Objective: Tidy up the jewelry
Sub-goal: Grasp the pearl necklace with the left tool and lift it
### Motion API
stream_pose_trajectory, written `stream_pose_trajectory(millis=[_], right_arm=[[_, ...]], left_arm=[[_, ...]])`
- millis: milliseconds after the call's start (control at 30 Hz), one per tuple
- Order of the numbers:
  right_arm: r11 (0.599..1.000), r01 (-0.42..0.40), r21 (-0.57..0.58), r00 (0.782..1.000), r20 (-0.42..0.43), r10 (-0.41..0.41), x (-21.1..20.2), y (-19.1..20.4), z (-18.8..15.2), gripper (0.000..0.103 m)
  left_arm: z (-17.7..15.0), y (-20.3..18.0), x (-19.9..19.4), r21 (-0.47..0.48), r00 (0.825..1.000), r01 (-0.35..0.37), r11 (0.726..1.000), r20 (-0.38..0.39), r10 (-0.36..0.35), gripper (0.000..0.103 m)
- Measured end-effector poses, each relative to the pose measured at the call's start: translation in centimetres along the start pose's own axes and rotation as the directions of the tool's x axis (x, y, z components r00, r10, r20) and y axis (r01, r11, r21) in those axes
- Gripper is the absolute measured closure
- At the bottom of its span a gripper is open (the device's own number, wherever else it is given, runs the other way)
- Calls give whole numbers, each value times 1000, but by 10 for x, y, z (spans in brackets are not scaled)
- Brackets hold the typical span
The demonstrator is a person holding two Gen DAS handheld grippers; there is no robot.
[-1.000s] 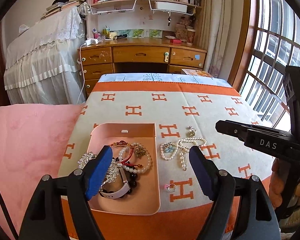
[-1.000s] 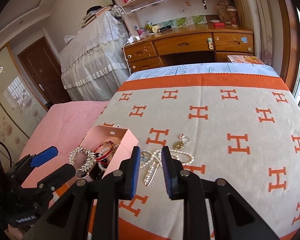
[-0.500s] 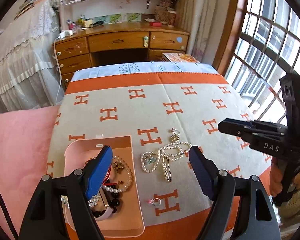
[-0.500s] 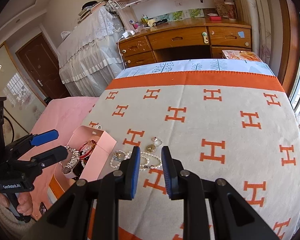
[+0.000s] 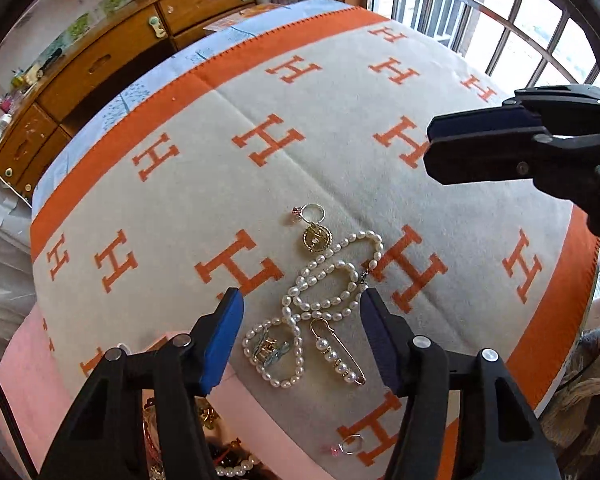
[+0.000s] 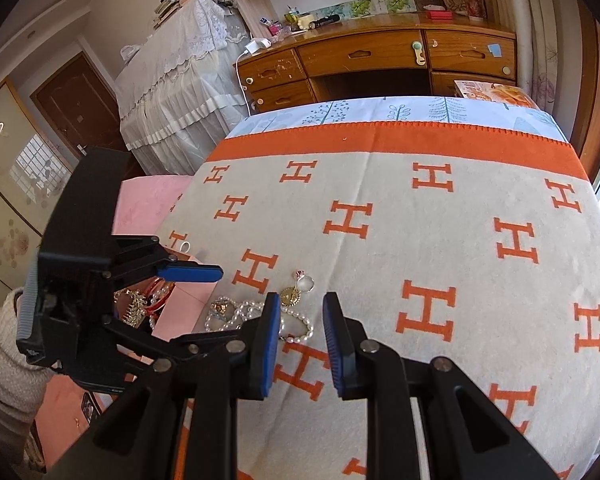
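Beside pearl necklace (image 5: 328, 280), pearl pin (image 5: 338, 354) only left-view, hidden right-view

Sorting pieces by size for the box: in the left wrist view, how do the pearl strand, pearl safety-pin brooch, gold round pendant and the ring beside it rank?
1. White pearl strand, clearly largest.
2. Gold safety-pin brooch with pearls.
3. Gold round pendant.
4. Silver ring with pink stone, close to the pendant and farther from the camera, so unsure.

Bright daylight thru window (image 5: 512, 20) at right; panes blown out w/ glare. Blanket (image 5: 340, 160) evenly lit, shadows soft. Strong fisheye bending + dark vignette at edges. Near fingers (image 6: 266, 344) slightly soft; far room dimmer.
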State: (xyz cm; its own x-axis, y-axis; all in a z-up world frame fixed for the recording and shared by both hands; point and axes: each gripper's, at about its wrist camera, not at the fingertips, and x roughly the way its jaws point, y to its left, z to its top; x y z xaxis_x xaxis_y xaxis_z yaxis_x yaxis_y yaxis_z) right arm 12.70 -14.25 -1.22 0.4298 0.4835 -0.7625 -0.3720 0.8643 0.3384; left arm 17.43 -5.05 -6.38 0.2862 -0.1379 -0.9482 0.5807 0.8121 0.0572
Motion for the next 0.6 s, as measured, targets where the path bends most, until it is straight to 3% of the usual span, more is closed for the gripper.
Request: stream_pose_trajectory(millis=[233,533,600], right_arm=[[1000,6,22,999,-31,-5,17,-9,3,81],[1000,9,13,997,-71,-8,37,-11,5,81],[1000,10,17,997,-79,-9,42,-13,5,81]], left_arm=[[6,-1,27,48,995,59,997,-82,-55,44],[14,3,33,114,987,119,986,-120,-105,44],[15,2,34,134,986,127,983,-129,-110,52]])
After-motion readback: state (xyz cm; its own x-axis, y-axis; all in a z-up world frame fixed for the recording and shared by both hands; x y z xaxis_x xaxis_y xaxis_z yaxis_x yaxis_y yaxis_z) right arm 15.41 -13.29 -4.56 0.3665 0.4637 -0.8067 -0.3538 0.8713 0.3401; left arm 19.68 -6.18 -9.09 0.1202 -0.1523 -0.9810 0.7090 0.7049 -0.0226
